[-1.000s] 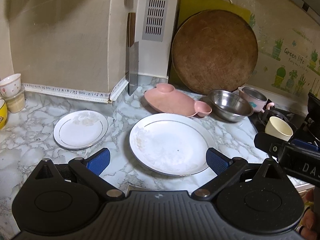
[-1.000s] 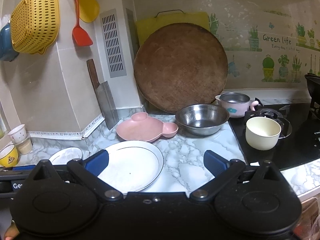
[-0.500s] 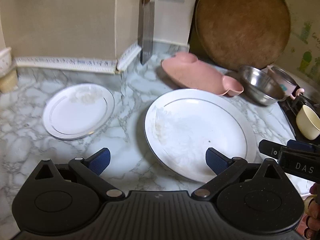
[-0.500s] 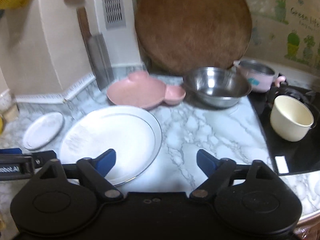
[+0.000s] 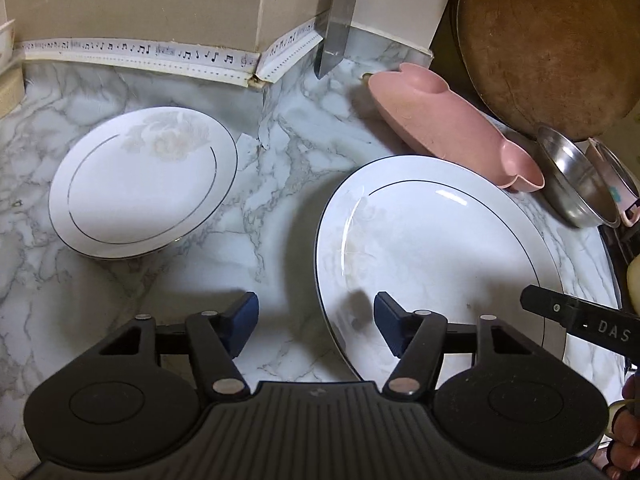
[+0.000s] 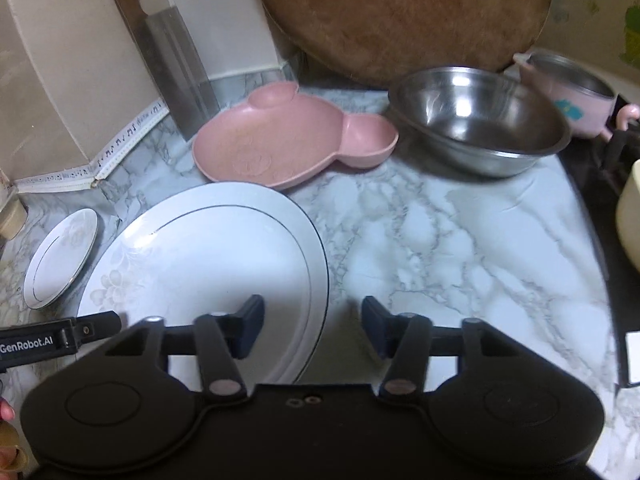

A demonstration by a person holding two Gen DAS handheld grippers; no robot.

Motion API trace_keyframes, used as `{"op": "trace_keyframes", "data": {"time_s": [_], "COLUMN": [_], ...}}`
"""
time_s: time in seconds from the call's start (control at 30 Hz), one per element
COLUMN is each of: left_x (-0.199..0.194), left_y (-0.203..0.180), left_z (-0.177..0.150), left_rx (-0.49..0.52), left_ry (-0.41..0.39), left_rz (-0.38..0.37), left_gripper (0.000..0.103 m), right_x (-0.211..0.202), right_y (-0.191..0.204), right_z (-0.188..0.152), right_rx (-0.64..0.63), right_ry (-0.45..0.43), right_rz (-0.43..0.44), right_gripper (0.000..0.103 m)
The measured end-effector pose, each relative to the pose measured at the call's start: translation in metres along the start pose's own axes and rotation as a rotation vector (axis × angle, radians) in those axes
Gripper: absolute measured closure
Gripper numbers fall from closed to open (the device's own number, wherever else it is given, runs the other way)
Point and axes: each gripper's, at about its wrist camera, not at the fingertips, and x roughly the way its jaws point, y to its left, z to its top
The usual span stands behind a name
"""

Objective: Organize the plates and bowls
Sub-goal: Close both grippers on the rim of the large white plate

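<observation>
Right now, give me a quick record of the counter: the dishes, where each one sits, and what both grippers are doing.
large plate: white large plate, flat on the marble counter, straddled at opposite rims by both grippers
small plate: small plate, left of the large plate, apart from it
pink dish: pink dish, behind the large plate
steel bowl: steel bowl, right of the pink dish
left gripper: left gripper, open, holding nothing
right gripper: right gripper, open, holding nothing
</observation>
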Motion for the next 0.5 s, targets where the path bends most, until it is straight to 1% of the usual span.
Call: {"op": "trace_keyframes", "data": {"time_s": [0.03, 0.1, 0.13, 0.2, 0.23, 0.3, 0.37, 0.43, 0.5], "left_x": [0.000, 0.001, 0.000, 0.000, 0.000, 0.001, 0.002, 0.002, 0.002], "left_y": [0.000, 0.001, 0.001, 0.002, 0.004, 0.006, 0.008, 0.011, 0.012], "left_z": [0.000, 0.001, 0.002, 0.003, 0.004, 0.006, 0.008, 0.009, 0.009], "left_rx": [-0.007, -0.023, -0.030, -0.048, -0.056, -0.071, -0.089, -0.110, -0.128], "left_ry": [0.002, 0.002, 0.004, 0.008, 0.009, 0.013, 0.014, 0.016, 0.020], "left_rz": [-0.009, -0.027, -0.032, -0.038, -0.042, -0.049, -0.054, -0.066, -0.084], "left_gripper": [0.041, 0.049, 0.051, 0.059, 0.061, 0.070, 0.071, 0.073, 0.080], "right_x": [0.002, 0.005, 0.007, 0.008, 0.009, 0.011, 0.013, 0.014, 0.015], "right_y": [-0.001, -0.002, -0.003, -0.004, -0.004, -0.006, -0.008, -0.010, -0.011], "right_z": [0.001, 0.004, 0.005, 0.007, 0.008, 0.010, 0.011, 0.012, 0.014], "right_rx": [0.003, 0.006, 0.004, 0.005, 0.007, 0.004, -0.001, 0.002, 0.000], "right_ry": [0.007, 0.021, 0.027, 0.034, 0.038, 0.045, 0.050, 0.054, 0.060], "right_rz": [0.006, 0.027, 0.040, 0.058, 0.063, 0.068, 0.069, 0.078, 0.085], "right_gripper": [0.057, 0.063, 0.068, 0.072, 0.073, 0.075, 0.079, 0.080, 0.080]}}
